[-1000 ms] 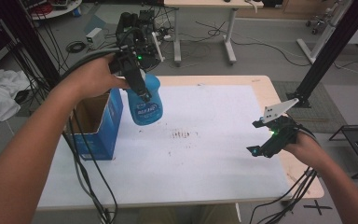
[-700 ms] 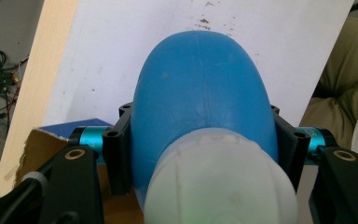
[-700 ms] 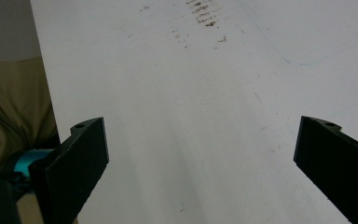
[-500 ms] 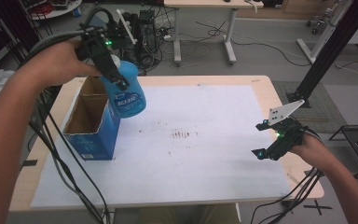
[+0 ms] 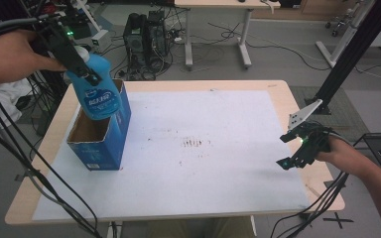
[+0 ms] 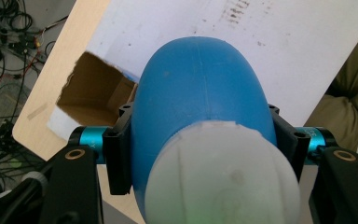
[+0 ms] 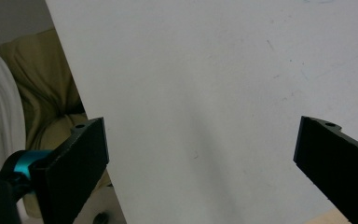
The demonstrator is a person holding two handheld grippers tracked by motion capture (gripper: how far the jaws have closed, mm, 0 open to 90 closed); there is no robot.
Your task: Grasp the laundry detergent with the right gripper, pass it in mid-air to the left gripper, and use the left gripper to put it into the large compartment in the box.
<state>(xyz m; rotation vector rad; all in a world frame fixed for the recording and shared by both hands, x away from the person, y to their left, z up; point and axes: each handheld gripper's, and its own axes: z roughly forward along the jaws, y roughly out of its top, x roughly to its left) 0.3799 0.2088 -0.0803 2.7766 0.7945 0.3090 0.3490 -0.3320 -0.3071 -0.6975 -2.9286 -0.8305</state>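
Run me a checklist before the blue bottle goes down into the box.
1. Grip: the left tool is clamped on both sides of the blue bottle, just below its white cap: ok.
2. Box mouth: the blue cardboard box stands upright with its top open: ok.
3. Alignment: the bottle hangs tilted over the box's far end, not centred over the opening: not ok.
4. Room inside the box: its floor is partly hidden: cannot tell.
5. Right tool: open, held over the white sheet at the table's right edge, away from the box: ok.
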